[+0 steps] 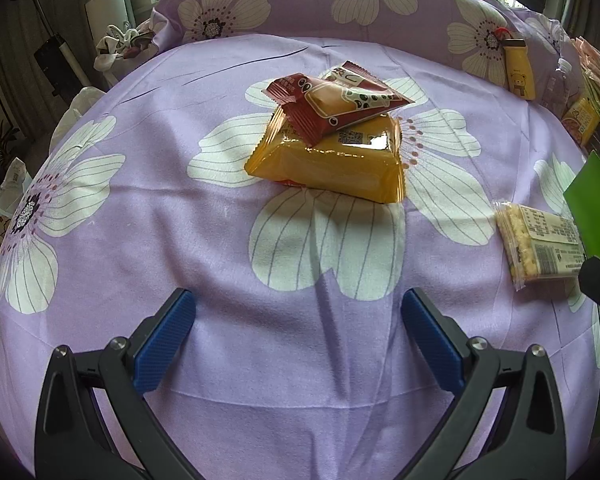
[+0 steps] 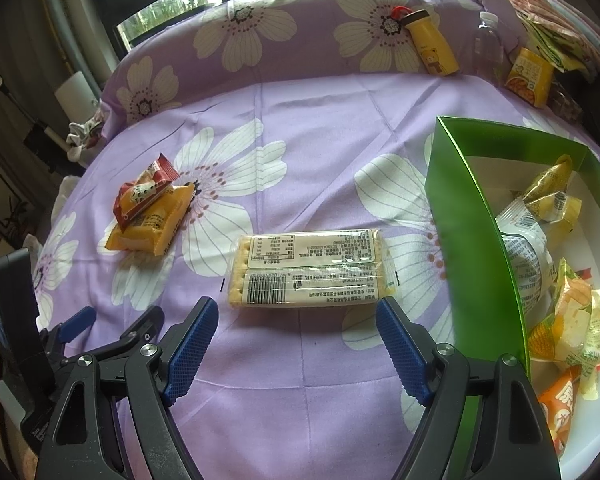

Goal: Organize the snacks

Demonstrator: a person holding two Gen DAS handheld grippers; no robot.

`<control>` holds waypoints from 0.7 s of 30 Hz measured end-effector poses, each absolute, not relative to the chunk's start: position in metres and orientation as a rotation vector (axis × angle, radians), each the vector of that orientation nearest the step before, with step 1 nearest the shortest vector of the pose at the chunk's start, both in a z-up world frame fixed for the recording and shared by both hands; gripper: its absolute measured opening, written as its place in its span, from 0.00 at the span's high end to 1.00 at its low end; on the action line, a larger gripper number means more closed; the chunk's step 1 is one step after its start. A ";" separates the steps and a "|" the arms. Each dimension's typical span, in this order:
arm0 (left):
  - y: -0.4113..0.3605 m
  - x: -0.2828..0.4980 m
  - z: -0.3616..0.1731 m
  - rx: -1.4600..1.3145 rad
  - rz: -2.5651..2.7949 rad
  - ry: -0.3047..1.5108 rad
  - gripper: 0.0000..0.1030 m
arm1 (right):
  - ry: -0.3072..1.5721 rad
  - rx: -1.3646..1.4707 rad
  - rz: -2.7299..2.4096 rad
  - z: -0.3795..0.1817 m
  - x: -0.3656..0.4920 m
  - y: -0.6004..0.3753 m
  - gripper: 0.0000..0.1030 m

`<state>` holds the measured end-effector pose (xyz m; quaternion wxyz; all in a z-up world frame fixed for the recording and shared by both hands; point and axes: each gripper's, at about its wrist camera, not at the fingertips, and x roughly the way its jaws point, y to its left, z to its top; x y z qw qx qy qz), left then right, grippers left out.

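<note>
- Your right hand-held gripper [image 2: 296,344] is spread wide and empty, the cracker pack [image 2: 306,266] lying just ahead on the bed [image 2: 300,120], beside the green box [image 2: 472,216].
- Your left hand-held gripper [image 1: 298,340] gapes empty; the red packets [image 1: 336,100] sit on the orange pack [image 1: 332,160].

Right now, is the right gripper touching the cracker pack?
Apart. The right wrist view shows the right gripper open, its blue pads short of the cracker pack, with bare purple sheet between the fingertips and the pack's near edge.
</note>
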<state>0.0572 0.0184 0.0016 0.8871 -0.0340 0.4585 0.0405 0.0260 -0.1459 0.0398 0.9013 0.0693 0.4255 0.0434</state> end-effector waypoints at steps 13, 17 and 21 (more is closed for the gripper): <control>0.018 0.057 0.002 -0.064 0.087 0.954 0.00 | 0.887 0.143 0.252 0.063 0.048 -0.120 0.14; 0.024 0.056 0.002 -0.113 0.071 0.951 0.00 | 0.909 0.042 0.316 0.076 0.078 -0.082 0.13; 0.016 0.059 0.003 -0.055 0.090 0.962 0.00 | 0.945 -0.020 0.342 0.084 0.121 -0.050 0.12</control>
